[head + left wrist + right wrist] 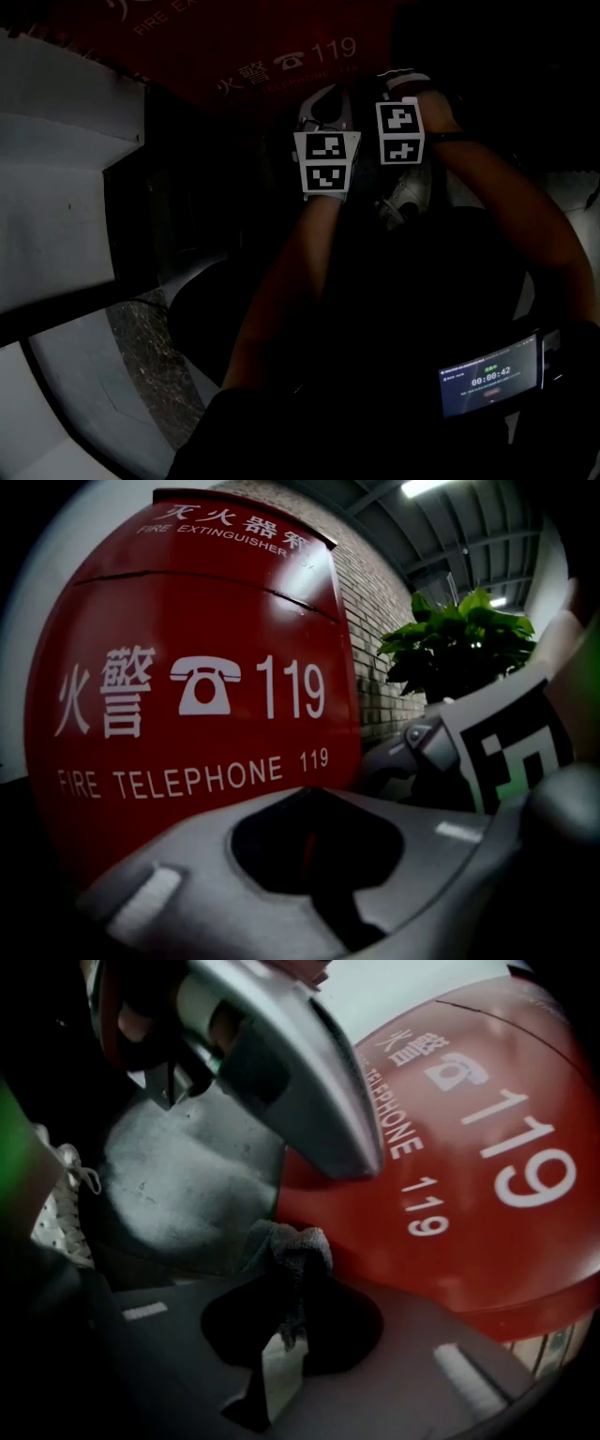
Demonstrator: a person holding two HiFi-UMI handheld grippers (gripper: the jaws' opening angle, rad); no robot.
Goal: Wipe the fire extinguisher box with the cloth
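The fire extinguisher box [197, 696] was glossy red with white lettering. The right gripper [286, 1283] clamped a grey cloth [291, 1246]. The left gripper [314, 855] had its jaws together, empty.

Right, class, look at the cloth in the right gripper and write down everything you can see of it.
The cloth is dark grey with a coarse, towel-like weave and looks soft. It is bunched into a crumpled wad, pinched between the fingers of the right gripper. Its rumpled end stands out past them and a frayed bit hangs in the gap. It sits close in front of the red fire extinguisher box; whether it touches the box cannot be told.
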